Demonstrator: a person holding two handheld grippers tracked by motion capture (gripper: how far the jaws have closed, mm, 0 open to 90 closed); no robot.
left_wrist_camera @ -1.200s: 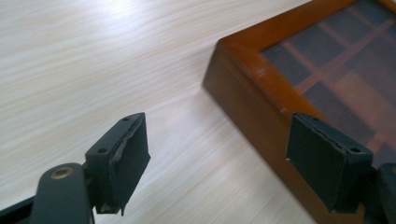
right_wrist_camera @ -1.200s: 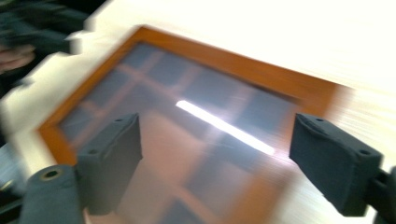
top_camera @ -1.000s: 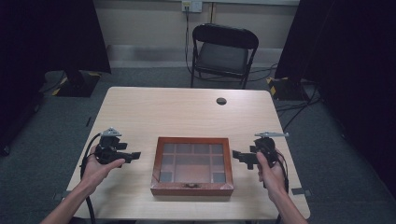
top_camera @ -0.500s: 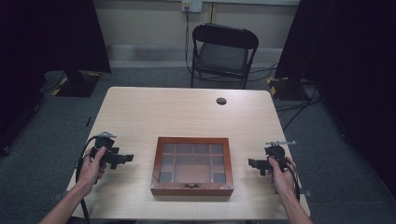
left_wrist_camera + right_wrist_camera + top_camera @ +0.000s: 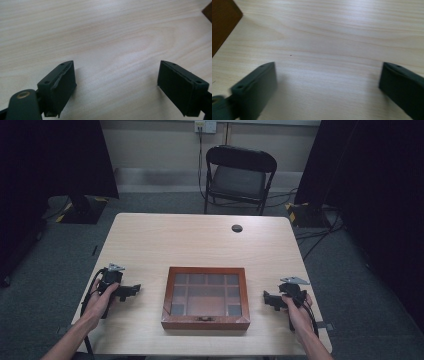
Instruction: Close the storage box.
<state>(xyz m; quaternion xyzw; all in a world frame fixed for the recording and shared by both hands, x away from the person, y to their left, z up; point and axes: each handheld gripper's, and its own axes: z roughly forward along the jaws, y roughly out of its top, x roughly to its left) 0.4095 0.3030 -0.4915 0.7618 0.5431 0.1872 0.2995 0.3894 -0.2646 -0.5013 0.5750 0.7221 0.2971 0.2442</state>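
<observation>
High view: chair [image 5: 240, 175] behind table [image 5: 200, 240]; box [image 5: 205, 297] unobstructed.

Pulled my left gripper [image 5: 131, 291] away from box [image 5: 206, 297], toward lower left of high view. My right gripper [image 5: 268, 300] went out toward lower right. Both sank toward table [image 5: 200, 240]; jaws just opening wider, nothing between.

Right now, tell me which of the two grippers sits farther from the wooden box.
The left gripper. A wider strip of bare table separates it from the wooden box than the narrow gap beside the right gripper. Both are open and empty.
</observation>
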